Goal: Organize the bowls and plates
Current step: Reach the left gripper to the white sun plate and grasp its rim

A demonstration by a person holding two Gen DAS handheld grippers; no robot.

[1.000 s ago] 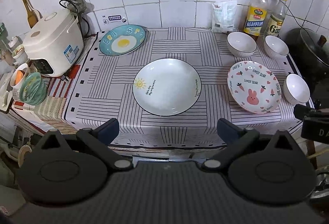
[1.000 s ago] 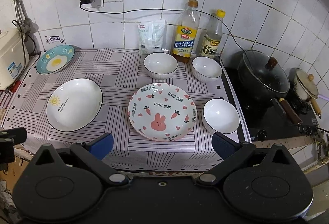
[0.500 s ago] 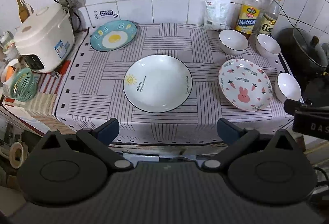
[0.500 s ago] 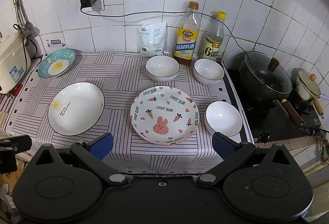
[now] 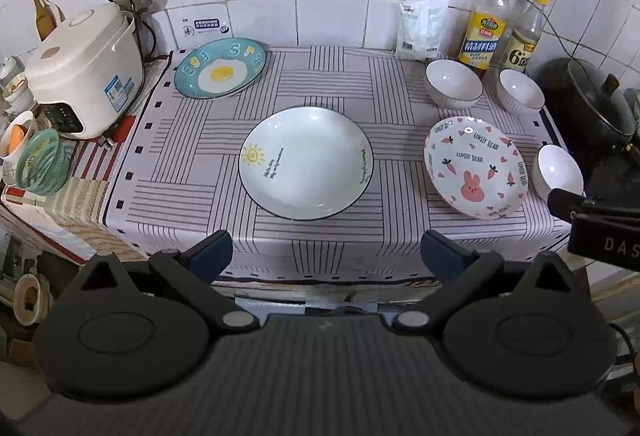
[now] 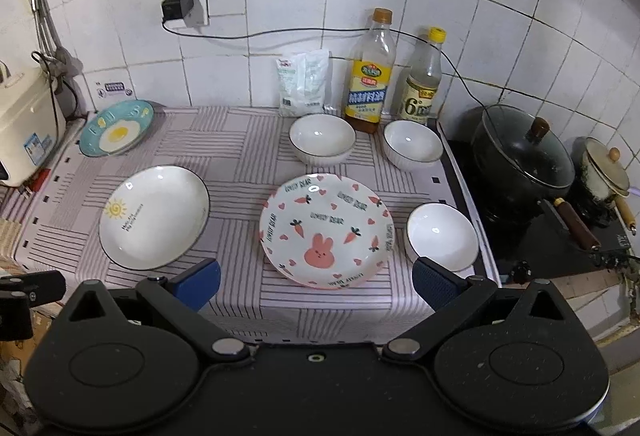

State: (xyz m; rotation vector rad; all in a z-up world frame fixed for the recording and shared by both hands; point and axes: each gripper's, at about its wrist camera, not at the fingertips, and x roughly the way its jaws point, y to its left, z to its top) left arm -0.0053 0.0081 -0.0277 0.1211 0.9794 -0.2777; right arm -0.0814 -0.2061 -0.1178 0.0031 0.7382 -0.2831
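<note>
Three plates lie apart on a striped cloth: a white sun plate (image 5: 306,162) (image 6: 154,216) in the middle, a pink rabbit plate (image 5: 475,167) (image 6: 326,230) to its right, and a blue fried-egg plate (image 5: 221,67) (image 6: 117,127) at the back left. Three white bowls stand at the right: two at the back (image 5: 454,82) (image 5: 520,91) (image 6: 322,138) (image 6: 413,144) and one by the front corner (image 5: 558,172) (image 6: 442,236). My left gripper (image 5: 326,254) hangs open before the sun plate, short of the counter edge. Open too, my right gripper (image 6: 316,280) faces the rabbit plate. Both hold nothing.
A rice cooker (image 5: 86,70) and a green basket (image 5: 40,162) stand at the left. Two bottles (image 6: 370,76) (image 6: 422,80) and a white bag (image 6: 304,82) line the tiled wall. A black lidded pot (image 6: 520,156) and a small pan (image 6: 604,176) sit on the stove at right.
Both cameras show the counter shifting slightly in view; the right gripper has drawn a little closer to the rabbit plate. No dish has moved, and both grippers stay open.
</note>
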